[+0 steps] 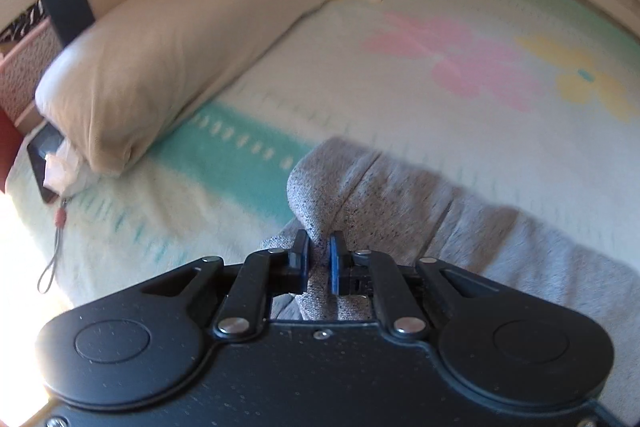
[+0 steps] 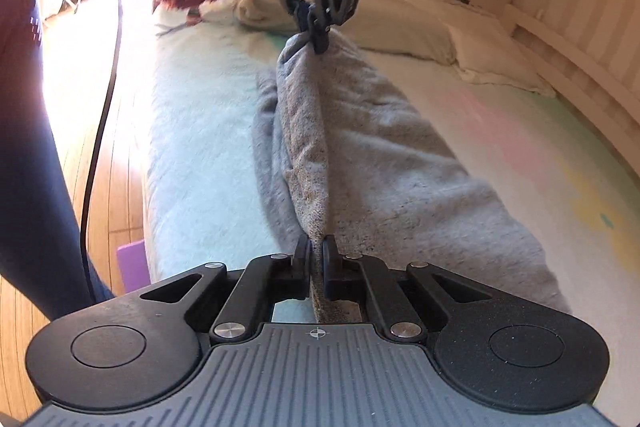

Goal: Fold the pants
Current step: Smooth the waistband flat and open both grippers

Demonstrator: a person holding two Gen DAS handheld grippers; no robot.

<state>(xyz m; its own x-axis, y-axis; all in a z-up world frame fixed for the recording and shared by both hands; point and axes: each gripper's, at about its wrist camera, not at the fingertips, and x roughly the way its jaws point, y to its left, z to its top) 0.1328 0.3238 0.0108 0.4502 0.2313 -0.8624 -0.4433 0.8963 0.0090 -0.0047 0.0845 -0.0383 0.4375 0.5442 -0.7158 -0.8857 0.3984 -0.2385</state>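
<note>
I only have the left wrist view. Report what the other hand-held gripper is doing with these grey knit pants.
Observer: The right hand-held gripper is shut on an edge of the grey knit pants.
Operator: Say what lies between the two grips.
Observer: A raised fold runs up to the left hand-held gripper, which pinches the far end.
Operator: Name what is beside the bed.
Observer: A wooden plank floor with a black cable hanging over it.
</note>
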